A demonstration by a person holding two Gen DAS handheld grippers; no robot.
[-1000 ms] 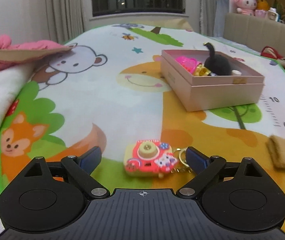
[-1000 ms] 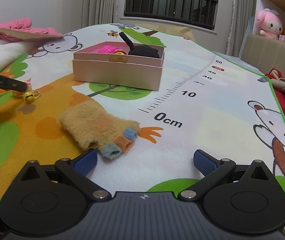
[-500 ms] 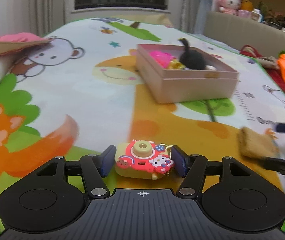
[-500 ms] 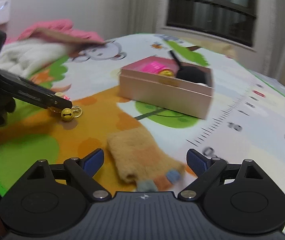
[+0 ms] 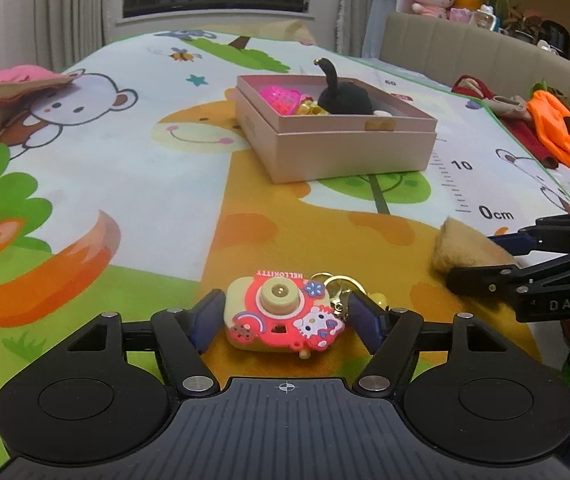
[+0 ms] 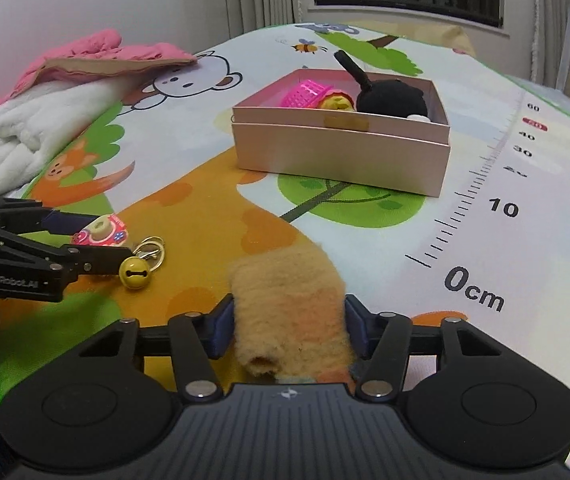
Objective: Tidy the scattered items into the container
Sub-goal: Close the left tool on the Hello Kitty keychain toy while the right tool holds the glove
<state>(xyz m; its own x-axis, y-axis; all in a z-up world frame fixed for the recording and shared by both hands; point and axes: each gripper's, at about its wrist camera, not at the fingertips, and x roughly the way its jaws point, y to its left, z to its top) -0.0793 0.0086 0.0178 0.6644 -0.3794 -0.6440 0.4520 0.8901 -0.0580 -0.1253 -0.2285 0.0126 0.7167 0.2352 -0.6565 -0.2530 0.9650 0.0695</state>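
Toy camera (image 5: 283,318) sits between the blue pads of the left tool (image 5: 285,320), on the play mat (image 5: 125,184), on the near side of the pink box (image 5: 337,136). Left tool narrowed around the camera: the left pad seems to touch its side, while the key ring (image 5: 339,286) lies between the camera and the right pad, so a firm grip cannot be confirmed. From the right wrist view the same camera (image 6: 103,232) shows between that tool's fingers, its yellow bell (image 6: 135,272) and rings trailing out on the mat toward the box.

Right tool (image 6: 289,328) closed in on the fuzzy tan sock (image 6: 289,304); both pads press the sock's sides. Sock lies on the mat, nearer than the box and beside the "0cm" mark of the printed ruler (image 6: 497,200).

Box stands open further back on the mat, holding a pink plastic basket (image 6: 305,94), a yellow toy (image 6: 337,102) and a black plush (image 6: 389,98) with its tail sticking up.

Pink and white bedding (image 6: 45,112) lies left of the box at the mat's edge. Orange cloth (image 5: 561,132) lies right of the box, off the mat.
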